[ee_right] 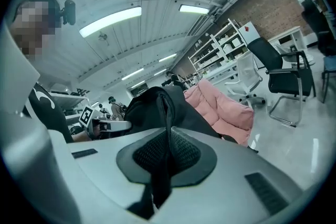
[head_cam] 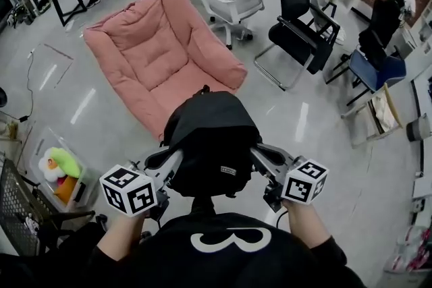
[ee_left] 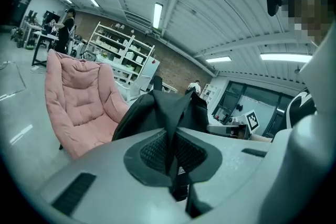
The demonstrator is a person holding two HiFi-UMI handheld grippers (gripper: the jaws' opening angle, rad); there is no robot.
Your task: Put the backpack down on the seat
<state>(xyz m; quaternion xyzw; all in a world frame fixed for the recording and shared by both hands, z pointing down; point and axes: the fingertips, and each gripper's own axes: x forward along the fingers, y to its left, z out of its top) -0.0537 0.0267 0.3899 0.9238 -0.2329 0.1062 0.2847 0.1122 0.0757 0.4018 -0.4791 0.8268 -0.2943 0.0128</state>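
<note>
I'm holding the backpack (head_cam: 210, 138) short of the seat (head_cam: 152, 54) | left hand-held gripper (ee_left: 173, 157), right hand-held gripper (ee_right: 167, 155) clamping it; set-down pending

1. The room is lit brightly and evenly from above by ceiling tube lamps (ee_left: 157, 14).
2. Pale streaks of glare are thrown on the glossy floor (head_cam: 84, 106).
3. Straight lines are bowed by fisheye distortion; both gripper views are ringed by black corners.
4. The backpack (head_cam: 209, 138) is rendered near-black, with little detail.
</note>
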